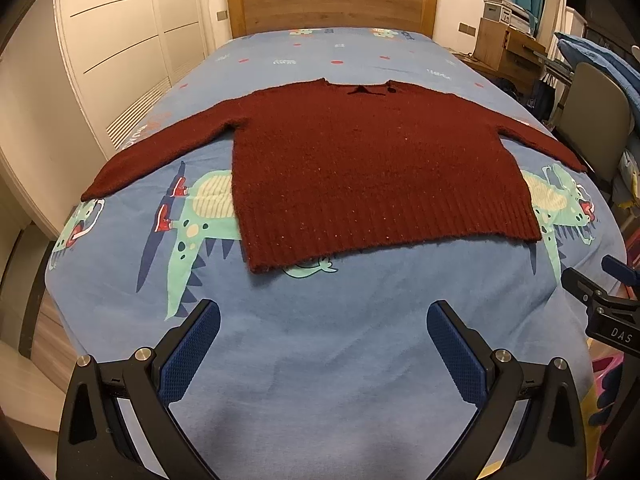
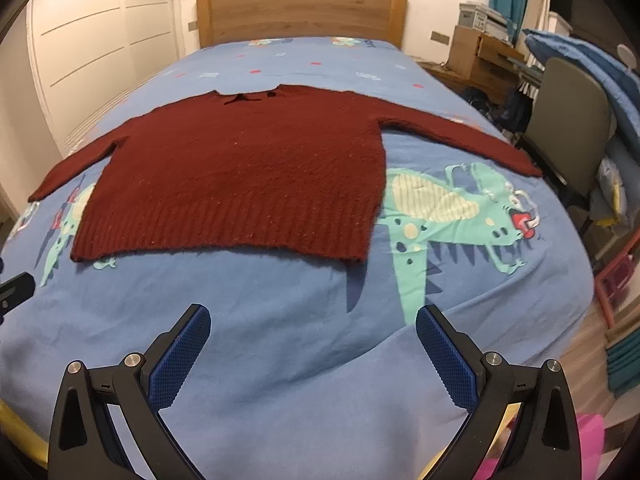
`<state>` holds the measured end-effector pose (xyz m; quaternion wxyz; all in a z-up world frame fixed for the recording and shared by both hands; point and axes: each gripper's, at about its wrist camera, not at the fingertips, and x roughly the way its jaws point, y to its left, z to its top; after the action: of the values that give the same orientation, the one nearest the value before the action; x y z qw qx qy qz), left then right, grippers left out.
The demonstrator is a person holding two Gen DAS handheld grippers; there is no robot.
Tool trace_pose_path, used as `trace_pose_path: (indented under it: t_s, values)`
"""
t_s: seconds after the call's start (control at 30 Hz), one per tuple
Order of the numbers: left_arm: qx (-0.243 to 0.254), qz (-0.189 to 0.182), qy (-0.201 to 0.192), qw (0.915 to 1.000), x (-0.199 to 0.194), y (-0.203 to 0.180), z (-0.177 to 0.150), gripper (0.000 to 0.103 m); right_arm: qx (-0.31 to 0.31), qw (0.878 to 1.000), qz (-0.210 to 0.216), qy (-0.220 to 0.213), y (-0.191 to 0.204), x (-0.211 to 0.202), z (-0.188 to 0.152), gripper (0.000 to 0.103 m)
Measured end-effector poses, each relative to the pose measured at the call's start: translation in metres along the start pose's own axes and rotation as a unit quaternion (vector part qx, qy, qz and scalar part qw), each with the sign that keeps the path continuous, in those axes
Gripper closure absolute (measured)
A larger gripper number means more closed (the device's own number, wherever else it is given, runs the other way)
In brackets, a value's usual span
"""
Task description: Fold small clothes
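Left wrist view: maroon sweater (image 1: 380, 168) flat on bed (image 1: 320, 360), sleeves out.
Left tool (image 1: 323, 344) and right tool (image 2: 313, 350) spread, empty, short of hem. Advice: pinch a sleeve cuff, fold across body, keep edges square.

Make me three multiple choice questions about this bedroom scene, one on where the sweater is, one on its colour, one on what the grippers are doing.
1. Where does the sweater lie?
A. On the chair
B. Flat on the bedsheet
C. On the floor

2. What colour is the sweater?
A. Dark red
B. Green
C. White

3. What state are the left gripper and right gripper in?
A. Both open, holding nothing
B. Both shut on a sleeve
C. One shut on the hem

Answers: 1 B, it is spread over the dinosaur-print sheet, sleeves out; 2 A, the knit is dark red; 3 A, the jaws stand apart short of the hem.
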<state>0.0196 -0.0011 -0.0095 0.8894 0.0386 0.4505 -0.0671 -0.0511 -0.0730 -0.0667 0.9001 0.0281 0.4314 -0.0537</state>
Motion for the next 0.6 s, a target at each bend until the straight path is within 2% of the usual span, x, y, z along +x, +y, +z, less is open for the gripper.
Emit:
trace_pose_path:
  t_s: [0.6]
  values:
    - [0.004, 0.007, 0.006, 1.0, 0.007, 0.0, 0.005, 0.001, 0.013, 1.0, 0.013, 0.014, -0.011, 0.009, 0.001, 0.0]
